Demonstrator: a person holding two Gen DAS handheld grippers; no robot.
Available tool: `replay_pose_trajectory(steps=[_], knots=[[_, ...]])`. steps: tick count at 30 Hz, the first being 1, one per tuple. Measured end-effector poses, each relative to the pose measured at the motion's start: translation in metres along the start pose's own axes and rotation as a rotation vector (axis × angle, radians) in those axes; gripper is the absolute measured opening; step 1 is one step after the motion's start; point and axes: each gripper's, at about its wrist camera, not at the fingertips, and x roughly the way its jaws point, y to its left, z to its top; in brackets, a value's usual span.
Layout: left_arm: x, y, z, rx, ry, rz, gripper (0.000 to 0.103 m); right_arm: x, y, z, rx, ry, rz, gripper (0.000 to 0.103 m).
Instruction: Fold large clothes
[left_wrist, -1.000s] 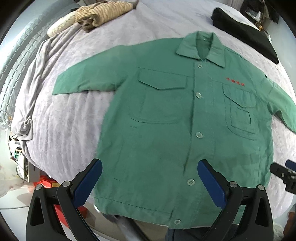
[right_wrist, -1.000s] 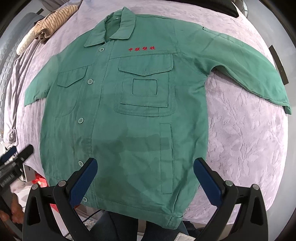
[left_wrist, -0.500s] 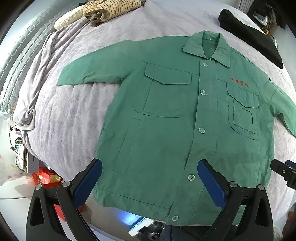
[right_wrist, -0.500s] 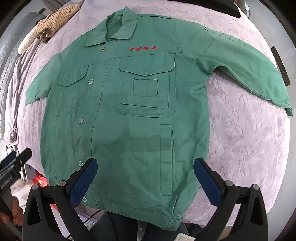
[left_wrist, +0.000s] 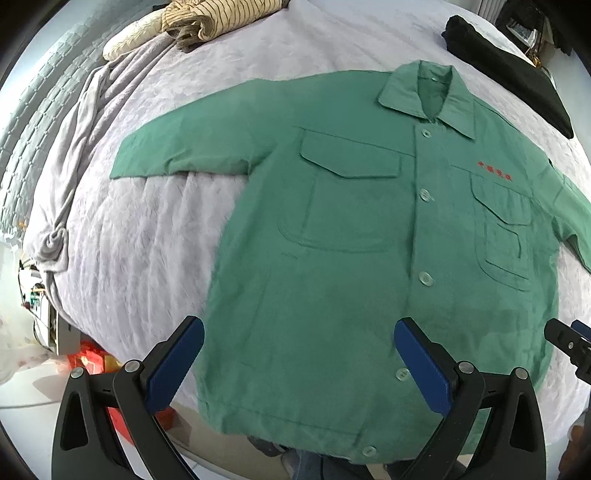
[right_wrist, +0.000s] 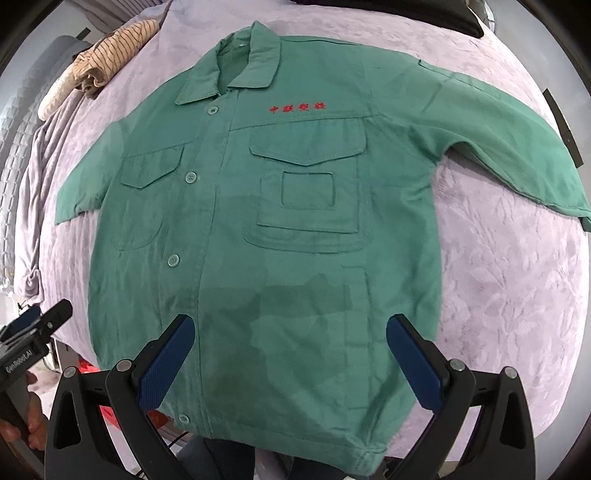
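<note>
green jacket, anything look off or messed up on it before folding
The green jacket lies flat and buttoned, sleeves spread. One oddity: a darker blotchy patch across the lower front, possibly damp or a shadow. Both hand-held grippers hover open, touching nothing.

Below me a large green cotton work jacket (left_wrist: 354, 258) lies flat and face up on the bed's pale lilac bedspread (right_wrist: 509, 280). It is buttoned down the front, collar pointing away from me, both long sleeves spread out sideways. Two flapped chest pockets show, with small red embroidered characters above one. Its hem reaches the near edge of the bed.
</note>
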Motion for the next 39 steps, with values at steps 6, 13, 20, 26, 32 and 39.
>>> replay_pose_trajectory(steps=[6, 13, 20, 26, 32, 39], knots=[[0.027, 0.043, 0.025, 0.033, -0.009, -0.083, 0.103, 0.019, 0.022, 0.002, 0.057, -0.018, 0.017, 0.103], [0.071, 0.144, 0.069, -0.101, -0.023, -0.165, 0.103, 0.037, 0.067, 0.010, 0.084, 0.006, 0.025, 0.103], [0.163, 0.253, 0.117, -0.361, -0.071, -0.288, 0.103, 0.064, 0.140, 0.039, -0.025, -0.026, 0.044, 0.103], [0.237, 0.314, 0.146, -0.541, -0.106, -0.332, 0.103, 0.095, 0.188, 0.057, -0.121, -0.004, 0.077, 0.103], [0.247, 0.326, 0.173, -0.561, -0.195, -0.248, 0.008, 0.112, 0.208, 0.058, -0.139, -0.011, 0.102, 0.103], [0.170, 0.291, 0.190, -0.374, -0.383, -0.320, 0.003, 0.105, 0.196, 0.055, -0.088, -0.080, 0.134, 0.103]])
